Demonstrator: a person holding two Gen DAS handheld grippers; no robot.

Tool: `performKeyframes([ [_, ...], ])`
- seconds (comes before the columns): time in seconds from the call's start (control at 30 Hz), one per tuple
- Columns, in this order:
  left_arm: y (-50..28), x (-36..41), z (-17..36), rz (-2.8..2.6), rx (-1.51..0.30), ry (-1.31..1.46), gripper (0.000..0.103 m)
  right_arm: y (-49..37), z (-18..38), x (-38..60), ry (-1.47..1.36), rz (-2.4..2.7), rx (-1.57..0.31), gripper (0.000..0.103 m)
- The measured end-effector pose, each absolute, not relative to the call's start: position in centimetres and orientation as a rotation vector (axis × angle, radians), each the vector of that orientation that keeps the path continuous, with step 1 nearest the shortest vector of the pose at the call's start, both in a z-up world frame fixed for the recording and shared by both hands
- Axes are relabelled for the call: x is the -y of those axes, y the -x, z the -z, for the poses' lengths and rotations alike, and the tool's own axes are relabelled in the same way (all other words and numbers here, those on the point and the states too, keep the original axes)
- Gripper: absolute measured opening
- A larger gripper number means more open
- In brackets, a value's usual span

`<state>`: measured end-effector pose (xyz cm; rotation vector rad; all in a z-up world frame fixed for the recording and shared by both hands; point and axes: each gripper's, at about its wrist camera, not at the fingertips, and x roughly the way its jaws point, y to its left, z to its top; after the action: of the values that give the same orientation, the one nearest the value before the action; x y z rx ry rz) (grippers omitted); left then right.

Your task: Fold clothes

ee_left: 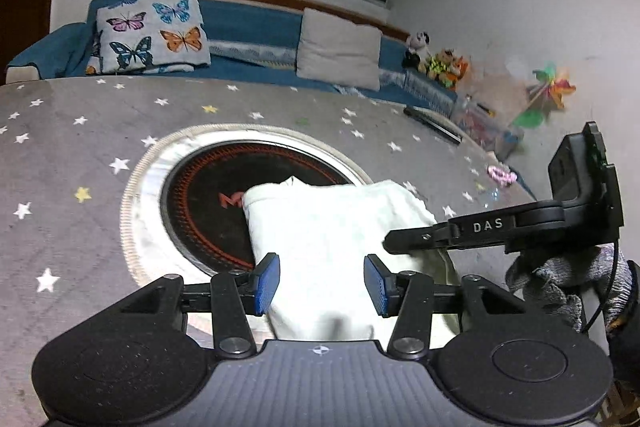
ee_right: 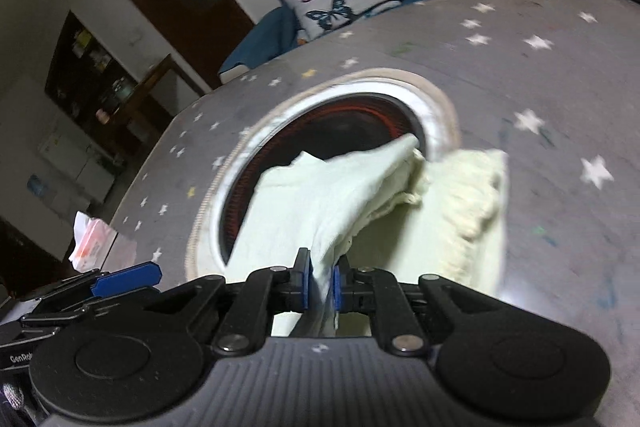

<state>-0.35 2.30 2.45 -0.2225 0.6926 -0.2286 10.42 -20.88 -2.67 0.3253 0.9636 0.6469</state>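
A pale cream garment (ee_left: 336,239) lies partly folded on the grey star-patterned table cover (ee_left: 80,147), overlapping the round black and red hotplate (ee_left: 208,211). My left gripper (ee_left: 322,283) stands open above the cloth's near edge, its blue pads (ee_left: 267,283) apart and not pressing the fabric. In the left wrist view the right gripper (ee_left: 390,241) reaches in from the right onto the cloth. In the right wrist view the right gripper (ee_right: 321,285) is shut on a raised fold of the cream garment (ee_right: 360,195), lifting that layer.
A blue sofa (ee_left: 256,27) with a butterfly cushion (ee_left: 152,33) and a grey cushion (ee_left: 340,49) runs behind the table. Soft toys (ee_left: 438,61), a pinwheel (ee_left: 548,95) and a black remote (ee_left: 432,125) sit at the far right. A pink packet (ee_right: 96,243) lies off the table's left edge.
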Motion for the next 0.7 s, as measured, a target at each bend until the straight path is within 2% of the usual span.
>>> performKeyframes([
  [0.3, -0.9, 0.0, -1.8, 0.256, -0.733, 0.168, 0.053, -9.4, 0.5, 22.9, -0.300, -0.692, -0.860, 0.010],
  [0.43, -1.3, 1.1, -1.1, 0.281, -0.757, 0.145, 0.053, -10.0, 2.7, 24.2, -0.313, -0.624, -0.931, 0.010],
  [0.5, -1.5, 1.7, -0.7, 0.297, -0.771, 0.129, 0.053, -10.1, 3.8, 24.7, -0.347, -0.611, -0.955, 0.014],
  [0.7, -1.4, 3.1, -0.5, 0.344, -0.780, 0.094, 0.052, -9.2, 3.5, 25.7, -0.367, -0.637, -0.950, 0.016],
])
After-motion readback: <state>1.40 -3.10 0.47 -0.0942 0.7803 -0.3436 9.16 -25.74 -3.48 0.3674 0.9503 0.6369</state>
